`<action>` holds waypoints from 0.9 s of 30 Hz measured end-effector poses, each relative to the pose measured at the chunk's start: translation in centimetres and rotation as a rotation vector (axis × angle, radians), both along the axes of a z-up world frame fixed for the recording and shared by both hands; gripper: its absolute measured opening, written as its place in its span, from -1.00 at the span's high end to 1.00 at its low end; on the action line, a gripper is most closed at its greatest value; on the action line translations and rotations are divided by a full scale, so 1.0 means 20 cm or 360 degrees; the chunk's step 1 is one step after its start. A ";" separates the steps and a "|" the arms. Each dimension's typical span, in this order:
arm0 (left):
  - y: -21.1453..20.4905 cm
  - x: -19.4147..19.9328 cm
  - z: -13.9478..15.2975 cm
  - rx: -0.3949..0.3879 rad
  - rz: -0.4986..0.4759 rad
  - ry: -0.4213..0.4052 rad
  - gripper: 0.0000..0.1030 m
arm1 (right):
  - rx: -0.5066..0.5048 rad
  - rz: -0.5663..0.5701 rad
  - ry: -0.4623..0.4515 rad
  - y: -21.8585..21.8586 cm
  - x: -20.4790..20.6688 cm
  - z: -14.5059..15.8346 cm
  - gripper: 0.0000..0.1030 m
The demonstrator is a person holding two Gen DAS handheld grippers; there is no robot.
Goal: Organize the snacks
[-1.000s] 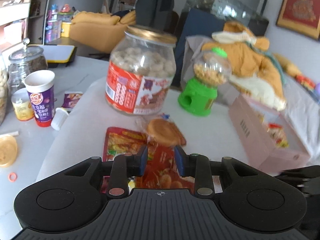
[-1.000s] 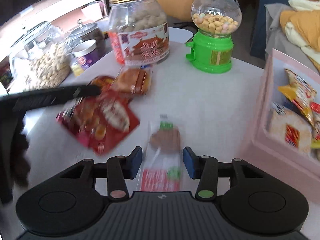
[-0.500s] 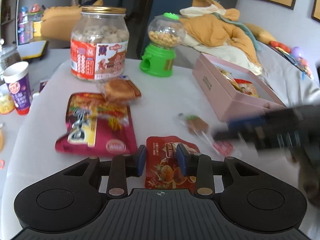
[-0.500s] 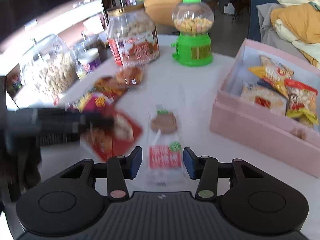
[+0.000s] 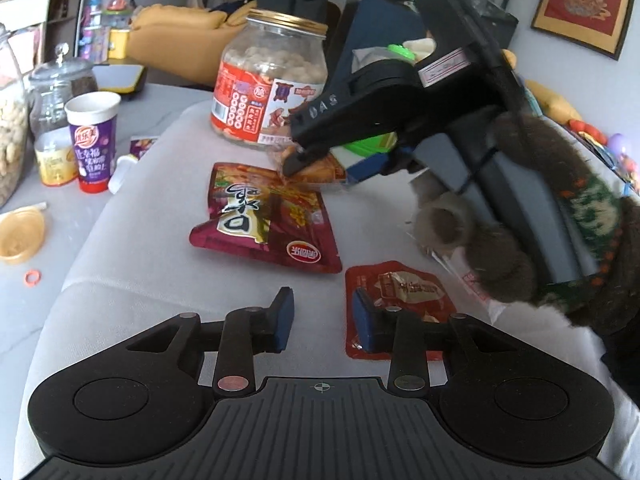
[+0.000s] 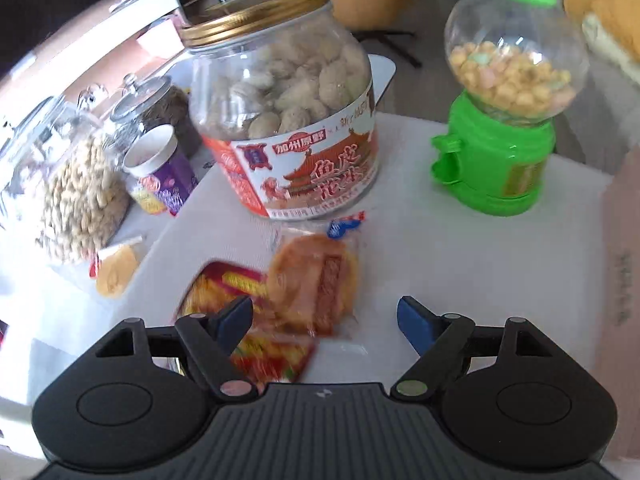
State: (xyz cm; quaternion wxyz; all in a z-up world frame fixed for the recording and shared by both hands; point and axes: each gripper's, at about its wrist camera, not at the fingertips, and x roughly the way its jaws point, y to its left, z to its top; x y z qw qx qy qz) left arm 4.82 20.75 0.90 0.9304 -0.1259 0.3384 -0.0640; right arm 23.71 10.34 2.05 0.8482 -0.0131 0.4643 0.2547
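My right gripper (image 6: 325,320) is wide open, its fingers either side of a clear-wrapped round cake (image 6: 316,280) lying on the white table by the peanut jar (image 6: 288,120). It also shows in the left wrist view (image 5: 320,170), low over that cake (image 5: 316,172). My left gripper (image 5: 323,320) is open and empty above the table; its right finger overlaps a small red pouch (image 5: 400,292). A large red snack bag (image 5: 264,220) lies between them and shows under the cake in the right wrist view (image 6: 244,300).
A green candy dispenser (image 6: 508,120) stands right of the jar. The pink box's wall (image 6: 620,280) is at the far right. A purple cup (image 5: 94,144), glass jars (image 5: 60,88) and a yellow lid (image 5: 20,232) stand at the left. A clear lollipop wrapper (image 5: 472,280) lies under the gloved hand.
The right gripper has moved forward and left to the wrapped cake and opened wider. The left gripper has opened, and the red pouch it stood over now lies off to its right.
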 end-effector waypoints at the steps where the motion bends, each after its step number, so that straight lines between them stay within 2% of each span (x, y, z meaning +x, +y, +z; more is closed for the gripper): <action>1: -0.01 0.00 0.00 0.0008 0.0001 0.0000 0.29 | -0.0020 0.0038 -0.0007 0.00 -0.02 0.01 -0.11; 4: -0.03 0.00 0.01 0.0026 0.0017 0.0008 0.29 | -0.0095 0.0098 -0.0045 -0.06 -0.12 0.06 -0.01; 7: -0.08 -0.01 0.03 0.0045 0.0010 0.0003 0.28 | -0.0086 0.0121 -0.0045 -0.19 -0.22 0.09 0.18; 11: -0.16 -0.02 0.06 0.0088 0.0006 -0.0008 0.28 | -0.0044 0.0097 -0.0008 -0.40 -0.32 0.10 0.32; 18: -0.21 -0.03 0.14 0.0022 0.0039 -0.0057 0.29 | -0.0040 0.0006 -0.0045 -0.70 -0.47 0.12 0.32; 19: -0.21 0.00 0.14 -0.0012 0.0032 -0.0058 0.29 | -0.0065 0.0004 -0.0077 -0.74 -0.49 0.12 0.30; 21: -0.22 0.06 0.15 -0.0107 0.0018 -0.0020 0.29 | -0.0120 0.0010 -0.0153 -0.79 -0.55 0.11 0.09; 22: -0.23 0.11 0.15 -0.0162 0.0008 0.0008 0.29 | -0.0149 0.0007 -0.0202 -0.82 -0.58 0.10 -0.15; 23: -0.25 0.16 0.14 -0.0214 0.0000 0.0042 0.29 | -0.0174 -0.0003 -0.0252 -0.86 -0.60 0.10 -0.30; 25: -0.30 0.26 0.10 -0.0290 0.0002 0.0129 0.29 | -0.0201 -0.0033 -0.0337 -0.93 -0.65 0.08 -0.35; 27: -0.37 0.33 0.07 -0.0317 0.0013 0.0219 0.29 | -0.0188 -0.0077 -0.0363 -1.00 -0.68 0.04 -0.35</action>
